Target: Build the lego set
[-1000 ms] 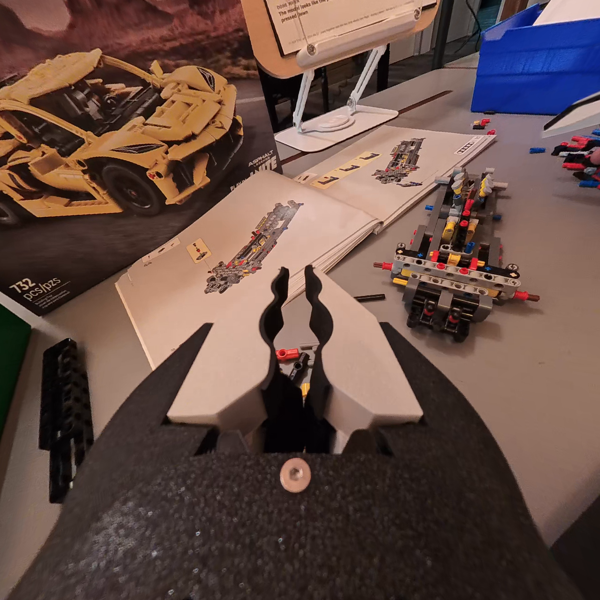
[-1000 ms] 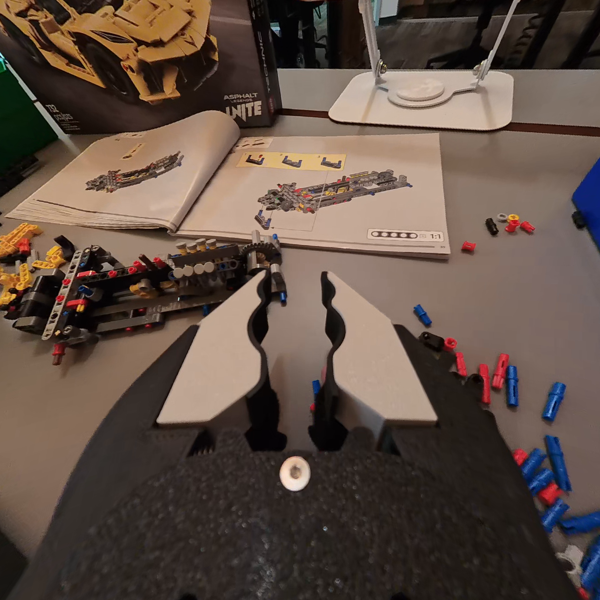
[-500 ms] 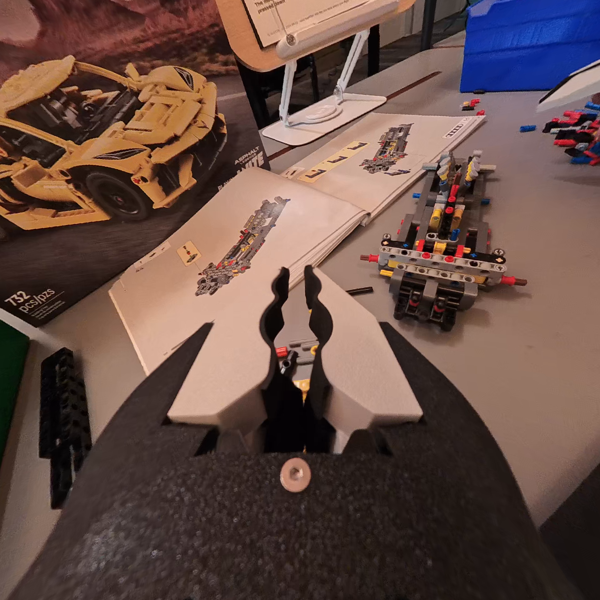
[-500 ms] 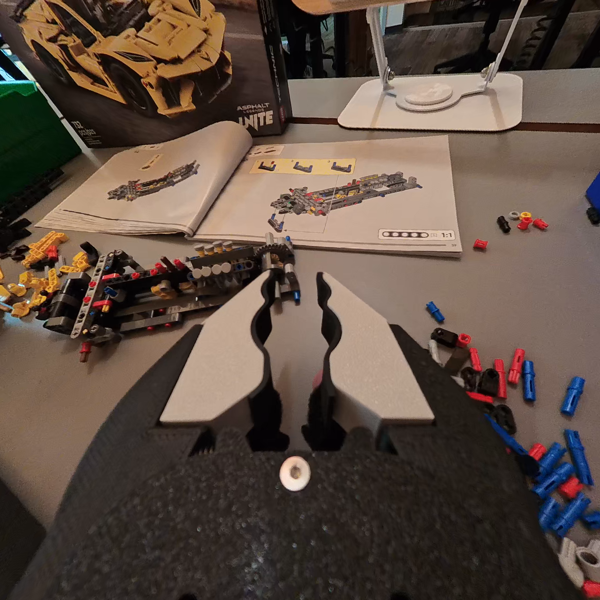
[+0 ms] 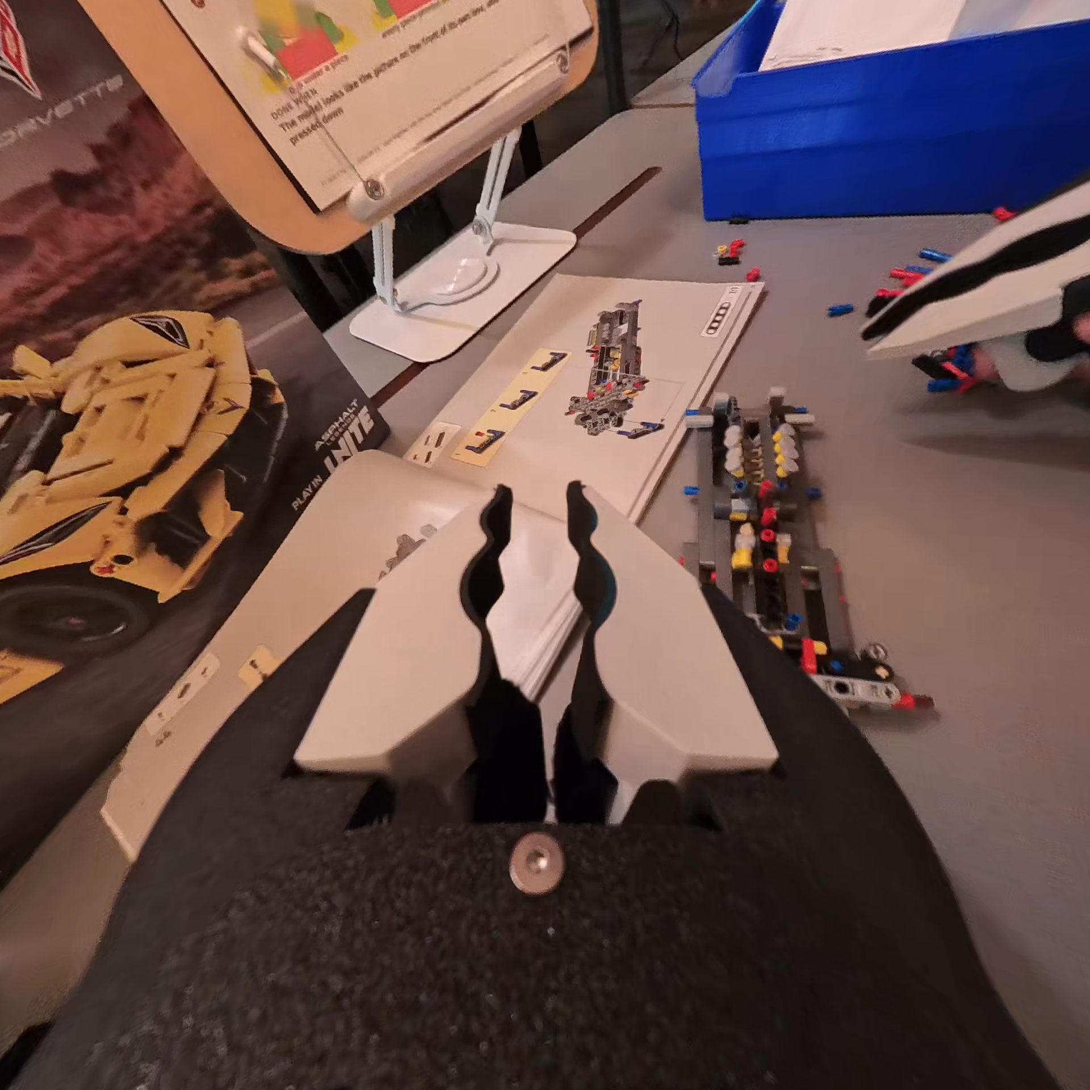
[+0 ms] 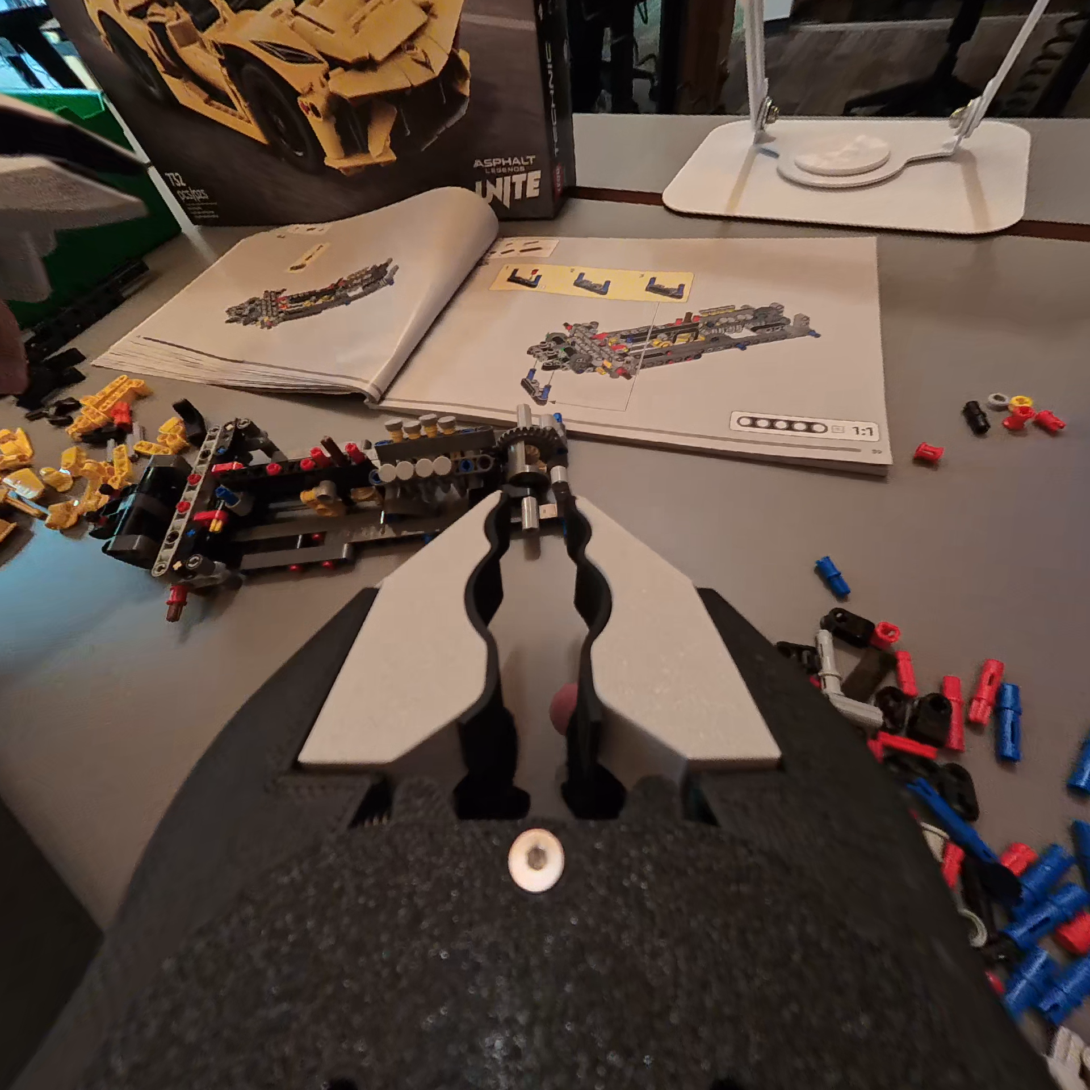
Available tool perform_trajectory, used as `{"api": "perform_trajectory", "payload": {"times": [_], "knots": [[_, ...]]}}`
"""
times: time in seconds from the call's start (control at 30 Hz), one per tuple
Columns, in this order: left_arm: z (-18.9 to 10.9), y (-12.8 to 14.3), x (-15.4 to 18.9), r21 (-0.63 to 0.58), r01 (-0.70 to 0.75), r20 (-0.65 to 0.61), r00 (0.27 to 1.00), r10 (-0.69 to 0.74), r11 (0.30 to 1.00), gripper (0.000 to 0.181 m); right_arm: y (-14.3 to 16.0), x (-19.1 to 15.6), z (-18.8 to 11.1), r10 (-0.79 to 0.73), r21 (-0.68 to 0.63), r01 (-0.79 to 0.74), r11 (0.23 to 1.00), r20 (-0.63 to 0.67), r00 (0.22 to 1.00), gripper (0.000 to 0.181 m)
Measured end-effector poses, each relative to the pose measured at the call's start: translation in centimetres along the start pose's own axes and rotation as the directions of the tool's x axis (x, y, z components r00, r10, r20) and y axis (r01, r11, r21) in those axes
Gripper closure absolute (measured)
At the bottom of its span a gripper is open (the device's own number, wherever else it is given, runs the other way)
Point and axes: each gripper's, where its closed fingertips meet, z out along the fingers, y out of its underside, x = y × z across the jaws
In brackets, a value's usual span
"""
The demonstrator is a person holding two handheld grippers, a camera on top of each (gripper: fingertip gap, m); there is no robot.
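Observation:
The half-built chassis (image 6: 354,489) lies on the grey table (image 6: 767,531), a long dark frame with red, blue and yellow pins and a gear (image 6: 527,443) at its right end. My right gripper (image 6: 538,507) is open and empty, with its tips just in front of that gear end. A blurred red spot shows low in its gap. My left gripper (image 5: 538,495) is open and empty above the open instruction booklet (image 5: 649,365). The chassis (image 5: 767,531) lies to its right. The right gripper (image 5: 973,295) shows at the far right of the left wrist view.
Loose red, blue and black pins (image 6: 973,737) lie at the right, yellow pieces (image 6: 88,448) at the left. The set's box (image 6: 354,88) and a white stand base (image 6: 855,171) stand behind the booklet (image 6: 649,354). A blue bin (image 5: 885,118) is at the back right, a green bin (image 6: 88,248) at the left. Left tips to right tips: about 20 cm. My right tips are roughly 6 cm from the gear (image 6: 527,443).
My left gripper has risen and moved forward over the booklet, and its jaws have opened a little. My right gripper has moved in toward the chassis' gear end.

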Motion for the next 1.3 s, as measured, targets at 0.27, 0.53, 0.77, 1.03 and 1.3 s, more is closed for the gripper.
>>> {"api": "perform_trajectory", "payload": {"times": [0.27,0.53,0.77,1.03,1.3], "knots": [[2.2,2.3,0.5,-0.040,0.190,-0.074,0.978,-0.192,0.981,0.164,0.3,1.0,0.3,0.057,-0.023,-0.057,0.998,0.004,0.998,0.163],[0.8,3.4,-1.3,-0.007,0.196,0.011,0.981,-0.196,0.981,0.164,-0.1,2.3,-0.9,0.187,-0.069,-0.182,0.981,0.088,0.978,0.139],[0.6,3.7,-1.8,-0.003,0.146,0.051,0.988,-0.146,0.989,0.164,1.5,11.3,-7.1,0.049,-0.184,-0.089,0.979,-0.213,0.976,0.147],[1.0,3.7,-1.0,-0.012,0.132,0.023,0.991,-0.132,0.991,0.164,5.7,15.3,-11.0,0.052,-0.268,-0.181,0.946,-0.425,0.904,0.154],[0.9,3.7,-0.9,-0.011,0.128,0.021,0.992,-0.128,0.992,0.164,4.9,16.1,-7.2,0.056,-0.281,-0.201,0.938,-0.450,0.891,0.162]]}}
